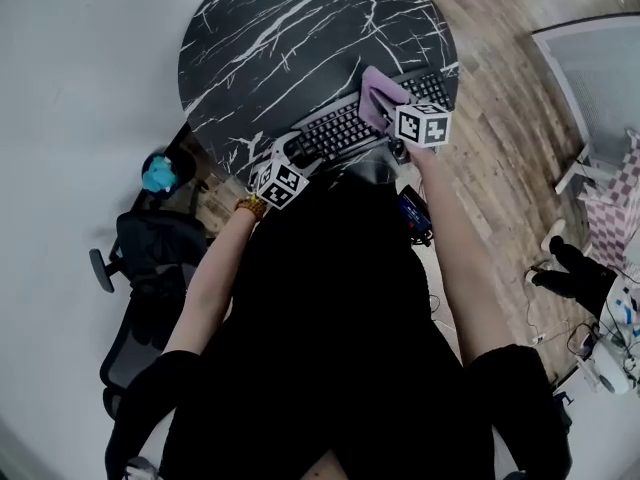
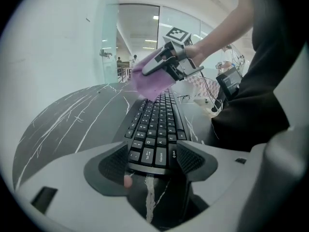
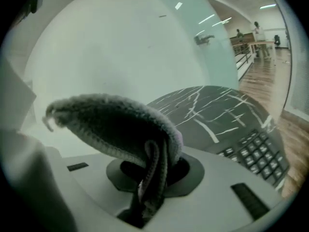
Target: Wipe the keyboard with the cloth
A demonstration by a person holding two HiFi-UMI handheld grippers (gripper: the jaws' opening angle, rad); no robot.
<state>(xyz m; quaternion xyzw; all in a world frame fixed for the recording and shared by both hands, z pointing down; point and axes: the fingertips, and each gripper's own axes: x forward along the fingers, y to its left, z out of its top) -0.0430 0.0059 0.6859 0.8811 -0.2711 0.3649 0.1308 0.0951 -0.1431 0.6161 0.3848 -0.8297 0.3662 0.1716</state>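
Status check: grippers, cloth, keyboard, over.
Left gripper clamps keyboard near end. Right gripper holds cloth, over keyboard's far end. Nothing in the way.

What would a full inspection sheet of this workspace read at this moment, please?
Surface: round black marble table.
Job's things: black keyboard near the table's edge; purple cloth at its right end.
Clutter: nothing seen.
Grippers: left gripper, jaws closed on the keyboard's left end; right gripper, jaws clamped on the cloth.
Cables: loose cables on the floor at the right.
Surroundings: wood floor; black office chair at the left.
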